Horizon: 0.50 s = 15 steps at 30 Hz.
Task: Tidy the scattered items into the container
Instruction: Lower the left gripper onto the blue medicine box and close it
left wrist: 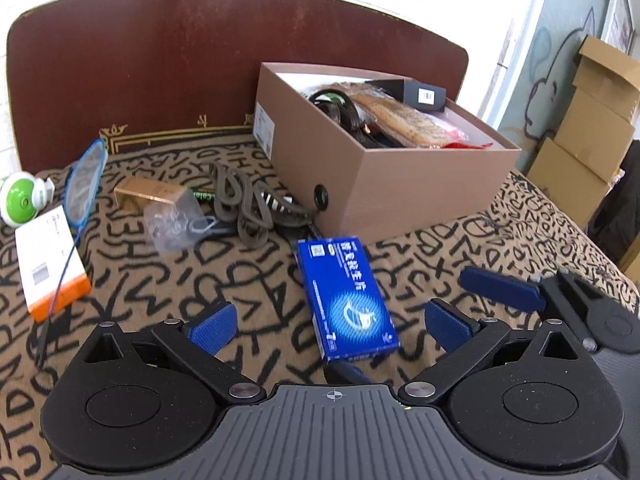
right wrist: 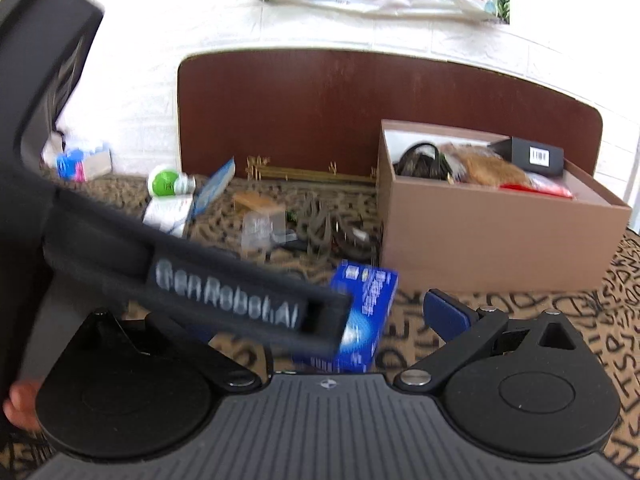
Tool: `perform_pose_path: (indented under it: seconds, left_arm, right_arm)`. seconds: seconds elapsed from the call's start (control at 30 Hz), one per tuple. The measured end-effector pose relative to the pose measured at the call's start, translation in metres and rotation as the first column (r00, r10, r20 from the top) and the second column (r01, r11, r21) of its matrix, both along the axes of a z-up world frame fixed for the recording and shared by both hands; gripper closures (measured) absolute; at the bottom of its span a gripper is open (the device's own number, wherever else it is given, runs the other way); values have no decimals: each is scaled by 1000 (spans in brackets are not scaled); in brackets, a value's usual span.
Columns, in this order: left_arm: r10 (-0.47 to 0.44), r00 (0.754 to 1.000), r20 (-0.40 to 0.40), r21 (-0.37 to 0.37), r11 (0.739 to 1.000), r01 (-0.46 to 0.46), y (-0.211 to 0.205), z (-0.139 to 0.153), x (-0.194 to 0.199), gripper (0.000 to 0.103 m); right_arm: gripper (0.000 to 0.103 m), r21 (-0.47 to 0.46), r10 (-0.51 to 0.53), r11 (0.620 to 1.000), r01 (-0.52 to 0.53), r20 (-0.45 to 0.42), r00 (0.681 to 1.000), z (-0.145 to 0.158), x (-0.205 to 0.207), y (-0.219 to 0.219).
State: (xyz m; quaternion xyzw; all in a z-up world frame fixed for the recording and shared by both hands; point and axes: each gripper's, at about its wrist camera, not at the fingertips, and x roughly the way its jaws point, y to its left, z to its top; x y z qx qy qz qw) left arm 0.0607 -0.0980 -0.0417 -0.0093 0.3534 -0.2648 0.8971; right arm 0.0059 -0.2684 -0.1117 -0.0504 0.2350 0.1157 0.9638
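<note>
Your left gripper (left wrist: 328, 322) was spread wide, holding nothing, its 2 pads either side of the blue box (left wrist: 346, 298) lying flat on the bedspread (left wrist: 160, 280). Your right gripper (right wrist: 320, 320) also stood spread and empty. The cardboard box (left wrist: 384, 184) sat just beyond, far right.

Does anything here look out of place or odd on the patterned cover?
Yes. Several items lie loose outside the brown box: a blue carton askew in front of it, a tangled grey cord, a crumpled clear bag and an orange-and-white box. Nothing looks spilled or damaged. Both grippers are open and empty.
</note>
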Motion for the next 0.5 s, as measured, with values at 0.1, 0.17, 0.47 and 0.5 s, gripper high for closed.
perform_pose_path:
  seconds: [0.1,0.17,0.47,0.5]
  left_arm:
    - [6,1000,-19,-1,1000,-6,2,-4,0,0]
    - [5,999,-34,0,1000,-5,2,-8,3,0]
    - [-54,994,-91,10,998,55,-18,-17,30,2]
    - [-61,993,-100,15,998,63,-21,-19,33,5]
  right_arm:
    - [0,-27,-2,1000,1,-40,999,-13,-4,4]
    - [0,-34,-10,999,8,-66,998,-21,-5,5]
    - [2,10,-97,995,98,-94,991,-26,10,-3]
    - [3,12,-105,994,106,-95,990,-26,12,-3]
